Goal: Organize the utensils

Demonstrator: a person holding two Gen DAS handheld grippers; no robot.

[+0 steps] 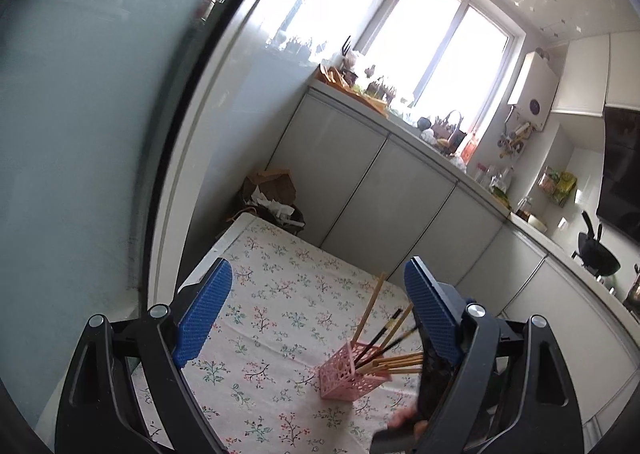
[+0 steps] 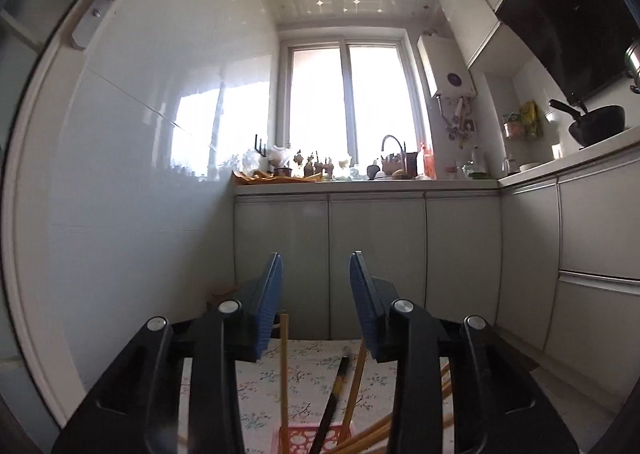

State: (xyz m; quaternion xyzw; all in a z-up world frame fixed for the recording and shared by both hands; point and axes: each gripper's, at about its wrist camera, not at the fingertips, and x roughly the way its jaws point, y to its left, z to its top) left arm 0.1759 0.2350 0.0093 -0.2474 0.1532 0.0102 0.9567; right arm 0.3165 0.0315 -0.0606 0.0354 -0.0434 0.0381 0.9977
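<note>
You are hovering both blue-padded grippers, left (image 1: 318,286) wide and right (image 2: 316,282) narrower, empty above the pink lattice holder (image 1: 352,376) of chopsticks (image 1: 370,312).

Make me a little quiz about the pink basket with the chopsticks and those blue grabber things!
1. True or false: the pink basket stands on the flowery tablecloth.
2. What do the left gripper jaws hold right now?
A) a chopstick
B) the basket
C) nothing
3. Fill in: most chopsticks in the basket are light wood, but some are ____.

Key:
1. True.
2. C. The jaws stand wide apart with only cloth showing between them.
3. Black. The right wrist view also shows a black one leaning below the right gripper, whose jaws are apart too.
</note>
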